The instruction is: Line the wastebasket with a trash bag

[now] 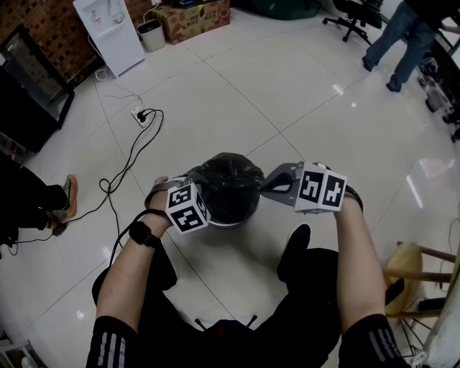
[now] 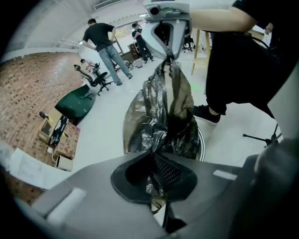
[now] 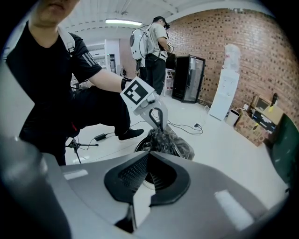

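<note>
A round metal wastebasket [image 1: 231,222] stands on the floor between my grippers, with a black trash bag [image 1: 226,183] bunched over its mouth. My left gripper [image 1: 194,180] is at the bag's left edge. In the left gripper view its jaws [image 2: 156,163] are shut on a fold of the bag [image 2: 163,116], and the film stretches up from the basket rim [image 2: 202,140] to my right gripper [image 2: 168,56], which pinches the far side. The right gripper [image 1: 268,188] is shut at the right rim. In the right gripper view, the left gripper [image 3: 159,122] grips the bag [image 3: 170,140].
My shoe [image 1: 293,251] is just behind the basket. A power strip with a black cable [image 1: 140,115] lies to the left. A wooden stool [image 1: 410,273] stands at the right. A white dispenser [image 1: 111,32] and a cardboard box [image 1: 190,18] are far back; people stand far right.
</note>
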The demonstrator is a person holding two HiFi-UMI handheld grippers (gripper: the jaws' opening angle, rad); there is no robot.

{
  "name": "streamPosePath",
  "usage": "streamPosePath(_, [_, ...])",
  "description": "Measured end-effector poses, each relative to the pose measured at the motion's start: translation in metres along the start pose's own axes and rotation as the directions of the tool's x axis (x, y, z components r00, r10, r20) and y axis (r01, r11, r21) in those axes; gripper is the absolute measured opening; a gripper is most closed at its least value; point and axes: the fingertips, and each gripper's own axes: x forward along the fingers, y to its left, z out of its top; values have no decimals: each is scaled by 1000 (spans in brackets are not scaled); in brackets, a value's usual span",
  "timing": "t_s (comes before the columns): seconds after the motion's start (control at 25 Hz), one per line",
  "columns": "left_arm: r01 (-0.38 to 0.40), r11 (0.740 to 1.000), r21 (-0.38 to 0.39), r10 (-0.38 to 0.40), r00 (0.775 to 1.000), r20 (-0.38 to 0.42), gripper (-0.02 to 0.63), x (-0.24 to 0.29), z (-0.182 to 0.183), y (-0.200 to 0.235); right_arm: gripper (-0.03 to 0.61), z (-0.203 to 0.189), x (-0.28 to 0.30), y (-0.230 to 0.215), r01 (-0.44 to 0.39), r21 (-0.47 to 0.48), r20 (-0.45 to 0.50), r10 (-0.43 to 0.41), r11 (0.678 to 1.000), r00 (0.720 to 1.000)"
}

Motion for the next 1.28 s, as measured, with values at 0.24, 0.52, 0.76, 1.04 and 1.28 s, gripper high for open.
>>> streamPosePath(0.24, [-98, 990, -100, 97, 995, -18, 2, 3, -10, 59, 6, -11, 6, 5, -27, 15, -22, 28, 1000, 999])
streamPosePath(0.52, [-78, 992, -96, 77, 997, -12, 14, 45, 8, 99, 6, -21, 23, -2, -10, 9, -71, 10, 1000, 997])
streamPosePath(0.76, [-61, 997, -44, 60, 998, -28, 94, 99, 4, 104, 6, -48, 46, -13, 23, 13, -171, -21, 1000, 985])
streamPosePath(1.04, [-81, 991, -102, 79, 997, -23, 100, 133, -3, 117, 6, -65, 55, -46, 180, -29, -254, -182, 983, 950])
streamPosePath(1.28, [-89, 992, -94, 87, 996, -22, 92, 149, 3, 138, 6, -79, 57, -70, 297, -32, -307, -293, 954, 906])
